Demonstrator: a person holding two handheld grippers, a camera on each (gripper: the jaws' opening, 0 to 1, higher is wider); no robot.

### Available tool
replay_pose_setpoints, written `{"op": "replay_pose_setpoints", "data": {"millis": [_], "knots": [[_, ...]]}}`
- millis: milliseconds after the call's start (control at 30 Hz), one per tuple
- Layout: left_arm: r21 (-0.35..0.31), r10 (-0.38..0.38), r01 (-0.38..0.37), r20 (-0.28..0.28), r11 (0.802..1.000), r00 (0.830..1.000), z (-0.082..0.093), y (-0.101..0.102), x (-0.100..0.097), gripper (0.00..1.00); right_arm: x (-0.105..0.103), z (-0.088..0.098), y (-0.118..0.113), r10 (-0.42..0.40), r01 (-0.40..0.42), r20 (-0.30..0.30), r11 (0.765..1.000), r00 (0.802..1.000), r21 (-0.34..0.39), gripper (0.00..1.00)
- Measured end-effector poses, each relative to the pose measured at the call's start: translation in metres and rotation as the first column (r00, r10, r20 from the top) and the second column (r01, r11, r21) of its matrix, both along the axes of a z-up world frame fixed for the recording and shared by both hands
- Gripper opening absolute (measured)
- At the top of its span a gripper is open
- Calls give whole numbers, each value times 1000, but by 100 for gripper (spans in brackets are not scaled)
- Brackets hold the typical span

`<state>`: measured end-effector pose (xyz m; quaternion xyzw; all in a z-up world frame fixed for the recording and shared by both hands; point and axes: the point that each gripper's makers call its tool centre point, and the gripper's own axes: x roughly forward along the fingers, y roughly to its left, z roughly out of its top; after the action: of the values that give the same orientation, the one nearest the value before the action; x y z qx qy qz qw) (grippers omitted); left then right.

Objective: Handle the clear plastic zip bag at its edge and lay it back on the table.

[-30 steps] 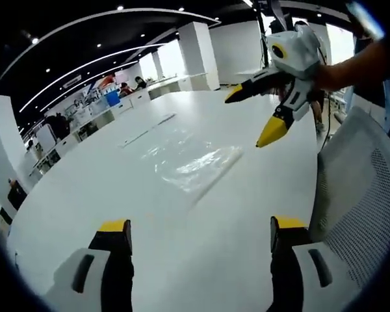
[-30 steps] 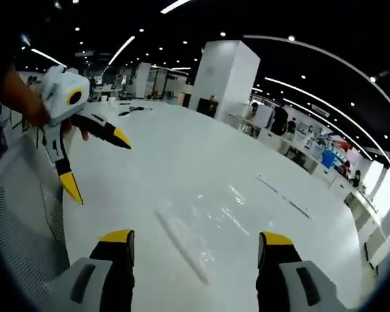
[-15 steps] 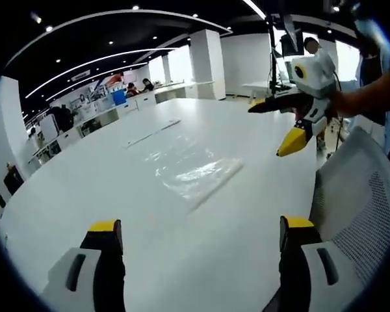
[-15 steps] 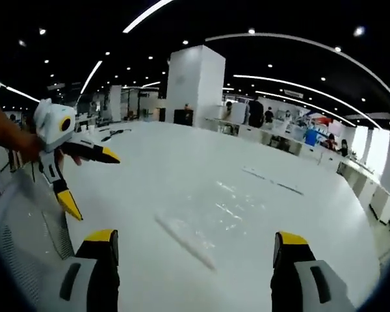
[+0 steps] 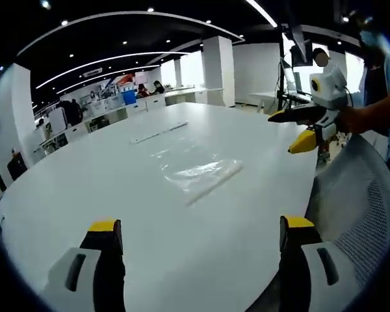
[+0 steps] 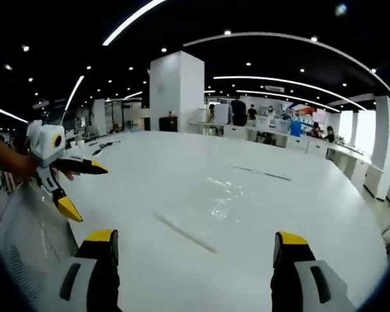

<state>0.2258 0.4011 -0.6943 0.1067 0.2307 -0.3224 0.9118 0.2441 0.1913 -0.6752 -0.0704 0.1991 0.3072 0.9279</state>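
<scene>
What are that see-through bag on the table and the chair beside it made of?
The zip bag looks like thin clear plastic: glossy, wrinkled, catching light, the table showing through. The table seems a smooth white laminate with soft reflections. The chair back looks like pale woven mesh, its fine holes visible.

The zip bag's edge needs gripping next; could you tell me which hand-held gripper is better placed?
Probably the left hand-held gripper: the zip bag lies ahead between its open jaws. The right hand-held gripper hangs off beside the table.
</scene>
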Motion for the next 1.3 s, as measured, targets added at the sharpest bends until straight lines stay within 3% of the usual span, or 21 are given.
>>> {"op": "replay_pose_setpoints", "data": {"millis": [600,1033,1233,1300], "knots": [[-13,40,-39,25,999,999,0,2,-6,99,-7,10,-6,-25,24,26,999,999,38,100],[3,29,-29,35,1000,999,-3,-3,-18,99,-16,2,-2,-9,8,32,1000,999,21,100],[13,20,-21,75,1000,997,-1,-2,-15,99,-16,1,1,-8,8,21,999,1000,31,100],[1,36,-36,64,999,997,-2,0,-14,99,-16,1,2,-5,4,24,999,1000,32,100]]}}
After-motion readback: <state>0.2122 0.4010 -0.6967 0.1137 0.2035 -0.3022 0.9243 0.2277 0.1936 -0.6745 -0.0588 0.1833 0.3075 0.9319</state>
